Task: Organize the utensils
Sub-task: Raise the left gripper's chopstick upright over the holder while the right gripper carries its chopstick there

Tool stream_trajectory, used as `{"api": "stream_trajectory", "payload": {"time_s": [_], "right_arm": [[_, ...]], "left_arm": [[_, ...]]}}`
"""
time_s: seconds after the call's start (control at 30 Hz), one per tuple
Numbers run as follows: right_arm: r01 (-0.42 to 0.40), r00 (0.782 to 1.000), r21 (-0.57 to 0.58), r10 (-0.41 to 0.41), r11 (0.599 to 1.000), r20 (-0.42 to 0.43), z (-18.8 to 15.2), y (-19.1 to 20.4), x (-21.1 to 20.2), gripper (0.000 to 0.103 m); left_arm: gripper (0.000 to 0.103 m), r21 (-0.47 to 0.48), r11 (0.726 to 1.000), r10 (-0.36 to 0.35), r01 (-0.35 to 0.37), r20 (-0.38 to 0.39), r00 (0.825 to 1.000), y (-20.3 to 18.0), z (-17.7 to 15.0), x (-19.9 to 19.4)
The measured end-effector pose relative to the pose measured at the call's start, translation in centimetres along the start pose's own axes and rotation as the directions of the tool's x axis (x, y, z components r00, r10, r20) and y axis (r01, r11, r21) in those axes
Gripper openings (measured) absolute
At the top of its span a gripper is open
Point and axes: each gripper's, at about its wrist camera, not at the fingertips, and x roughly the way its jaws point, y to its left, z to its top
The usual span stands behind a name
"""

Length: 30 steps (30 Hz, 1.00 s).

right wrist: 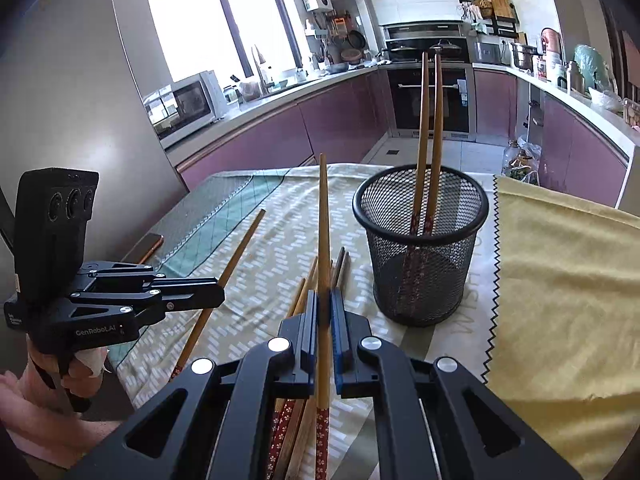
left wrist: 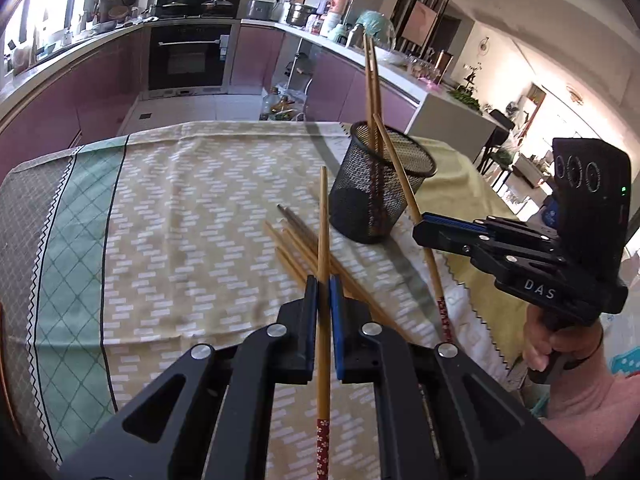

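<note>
The left wrist view looks forward along its own fingers, low and near over the patterned tablecloth, facing the oven wall. The right wrist view faces the window corner from the opposite side. Both share the mesh cup and each other's gripper

light: bright daylight, window blown out | edges: fisheye-curved, dark vignette | focus: sharp
</note>
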Motion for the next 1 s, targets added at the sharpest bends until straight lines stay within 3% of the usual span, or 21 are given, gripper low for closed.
{"api": "stream_trajectory", "payload": {"time_s": [0.13,0.4,0.7,1.0], "right_arm": [[-0.009,0.999,0.017,0.008,1.0,0.046,0.7,-0.3,-1.3,0.006],[-0.013,0.992,0.017,0.011,1.0,0.123,1.9,-0.8,-3.1,0.006],[-0.007,0.977,0.004,0.006,1.0,0.214,4.7,-1.6,-5.9,0.006],[0.041,0.948,-0.03,-0.03,0.999,0.318,8.7,-2.6,-8.2,0.006]], "left_arm": [[0.007,0.006,0.998,-0.057,0.057,0.048,0.997,-0.7,1.1,-1.9],[0.007,0.013,0.994,-0.107,0.106,0.138,0.985,-1.4,3.3,-4.9],[0.007,0.037,0.992,-0.128,0.123,0.234,0.964,-2.4,7.4,-6.5],[0.007,0.072,0.99,-0.137,0.12,0.316,0.939,-4.6,12.9,-6.9]]}}
